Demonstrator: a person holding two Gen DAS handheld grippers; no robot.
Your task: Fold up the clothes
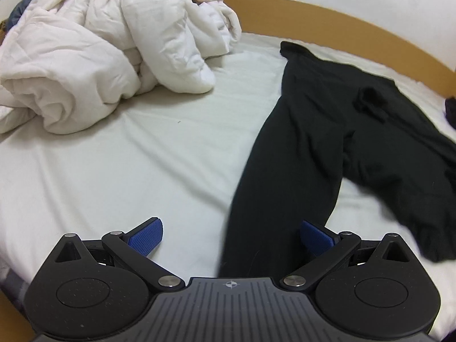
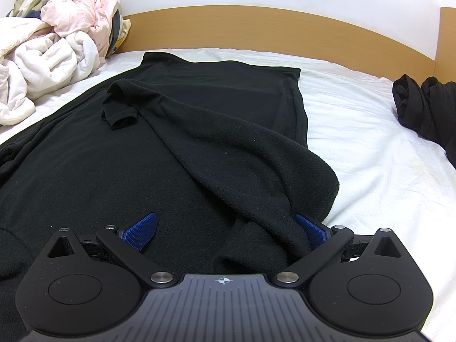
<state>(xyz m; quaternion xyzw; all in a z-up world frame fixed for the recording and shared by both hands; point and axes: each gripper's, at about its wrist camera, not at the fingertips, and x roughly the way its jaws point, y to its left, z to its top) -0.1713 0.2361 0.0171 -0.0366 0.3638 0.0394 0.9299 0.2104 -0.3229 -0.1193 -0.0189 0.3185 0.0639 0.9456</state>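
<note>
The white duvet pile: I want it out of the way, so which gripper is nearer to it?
Left. The left gripper hovers over bare sheet, with the white duvet pile ahead to its left. The right gripper sits over the black garment, which lies between it and the pile.

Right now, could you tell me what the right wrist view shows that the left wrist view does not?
Only the right wrist view shows the right gripper, open, with a fold of the black garment lying between its fingers, and the whole bundle of dark clothing at the bed's right side. Only the left wrist view shows the left gripper, open, over the garment's near end. Both show the white duvet, the pink fabric, the white sheet and the wooden headboard.
</note>
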